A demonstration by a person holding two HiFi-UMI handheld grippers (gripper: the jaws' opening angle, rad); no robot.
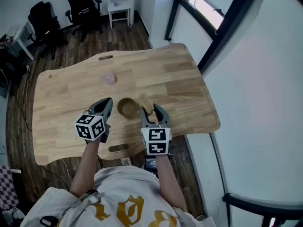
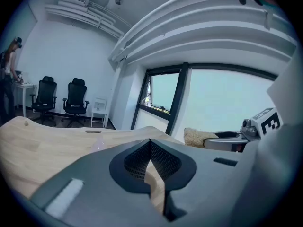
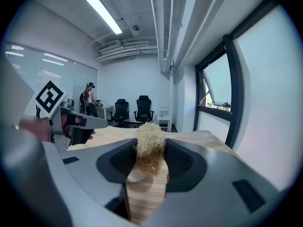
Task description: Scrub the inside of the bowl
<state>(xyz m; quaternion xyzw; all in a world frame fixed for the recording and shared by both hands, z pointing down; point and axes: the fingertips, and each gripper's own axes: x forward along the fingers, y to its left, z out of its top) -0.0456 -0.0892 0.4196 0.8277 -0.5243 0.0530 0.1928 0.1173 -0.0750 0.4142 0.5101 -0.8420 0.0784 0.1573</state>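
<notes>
A brown bowl (image 1: 127, 107) sits upright on the bench (image 1: 180, 79), between the two tools. The right hand-held gripper (image 3: 150, 151) pinches a straw-coloured scrubber (image 3: 150, 143), held just beside the bowl's right rim. The bowl's opening lies to that gripper's left and lower. The left hand-held gripper (image 2: 150, 144) is near the bowl's left side, its tips pressed together and empty.

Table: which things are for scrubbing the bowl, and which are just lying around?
For the job:
bowl
scrubber, held in the right gripper
left gripper, shut and empty

Just lying about:
pink thing on the table
chairs behind
</notes>
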